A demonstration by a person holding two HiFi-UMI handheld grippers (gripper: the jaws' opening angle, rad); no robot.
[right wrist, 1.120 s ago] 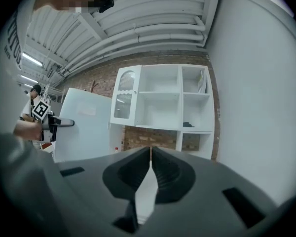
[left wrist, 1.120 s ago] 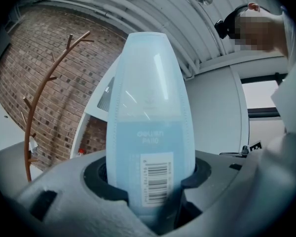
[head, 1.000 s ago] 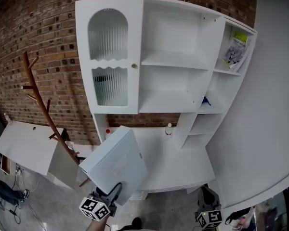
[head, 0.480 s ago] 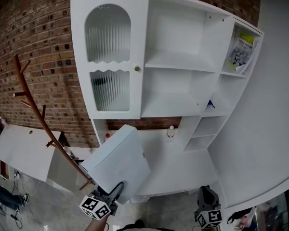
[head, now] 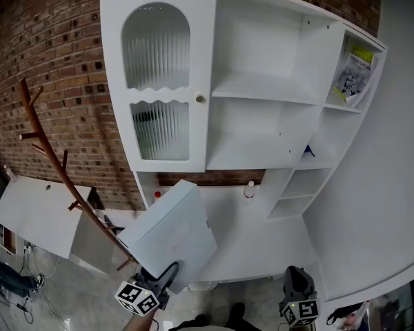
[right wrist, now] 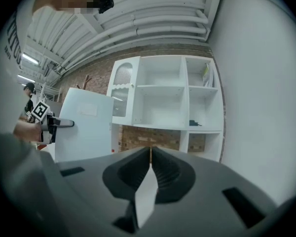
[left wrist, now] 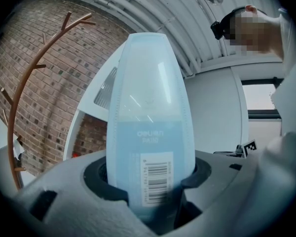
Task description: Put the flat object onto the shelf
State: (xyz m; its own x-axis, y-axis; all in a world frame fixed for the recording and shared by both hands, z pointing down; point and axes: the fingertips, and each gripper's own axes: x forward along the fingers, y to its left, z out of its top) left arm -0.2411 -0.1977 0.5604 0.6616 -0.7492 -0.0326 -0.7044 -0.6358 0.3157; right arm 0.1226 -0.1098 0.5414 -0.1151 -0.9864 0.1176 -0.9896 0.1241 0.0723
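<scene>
At far left, a wooden coat stand [head: 52, 157] stands before the brick wall [head: 48, 40]. Lower left: the left gripper [head: 157, 283], jaws clamped on the near end of the flat object [head: 167, 234]. This pale blue case is held in the air in front of the white shelf unit [head: 262, 92]. Its long axis rises from the jaws, tilted toward the unit, with its broad face toward the head camera. Lower right: the right gripper [head: 298, 296], jaws pressed together, holding nothing.
</scene>
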